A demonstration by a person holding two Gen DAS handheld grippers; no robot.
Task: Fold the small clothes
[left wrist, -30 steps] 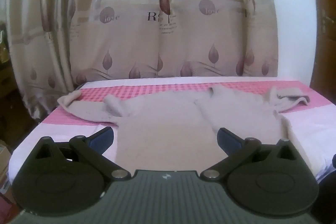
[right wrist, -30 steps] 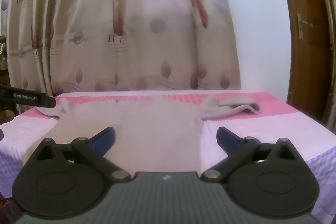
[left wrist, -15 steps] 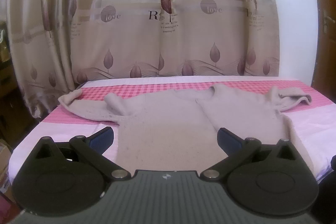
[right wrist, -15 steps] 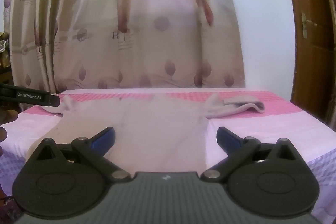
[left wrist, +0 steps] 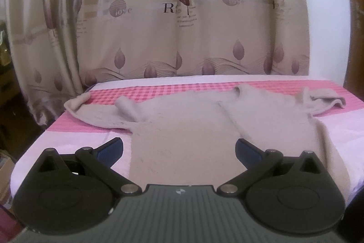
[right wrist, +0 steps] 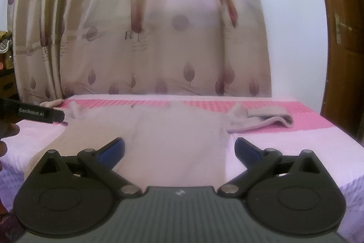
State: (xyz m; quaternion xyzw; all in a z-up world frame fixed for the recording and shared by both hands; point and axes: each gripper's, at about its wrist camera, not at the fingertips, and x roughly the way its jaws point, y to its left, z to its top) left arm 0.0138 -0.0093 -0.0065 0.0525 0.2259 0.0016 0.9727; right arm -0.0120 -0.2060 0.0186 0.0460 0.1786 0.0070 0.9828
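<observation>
- A beige top [left wrist: 182, 129] is seen spread flat on the bench [left wrist: 75, 140], its left sleeve [left wrist: 95, 113] stretched out to the side.
- The left tool [left wrist: 179, 148] is held released above the hem, nothing gripped.
- No fold is judged made yet; sleeves and body are left to do.
- The right tool [right wrist: 179, 149] is likewise released above the top, with the right sleeve [right wrist: 261, 120] lying doubled over.

The beige long-sleeved knit sweater [left wrist: 182, 129] looks soft, fuzzy and matt, lying on a pink-and-lilac woven cloth cover [left wrist: 75, 136] with a fine checked, slightly ribbed texture. The left gripper [left wrist: 179, 148] is matt black plastic with smooth blue finger pads [left wrist: 109, 149], shiny metal pivot pins and a ribbed grey body. Behind hangs a beige leaf-printed fabric curtain [right wrist: 159, 38] with a faint satin sheen, beside a glossy brown wooden door [right wrist: 343, 38].
</observation>
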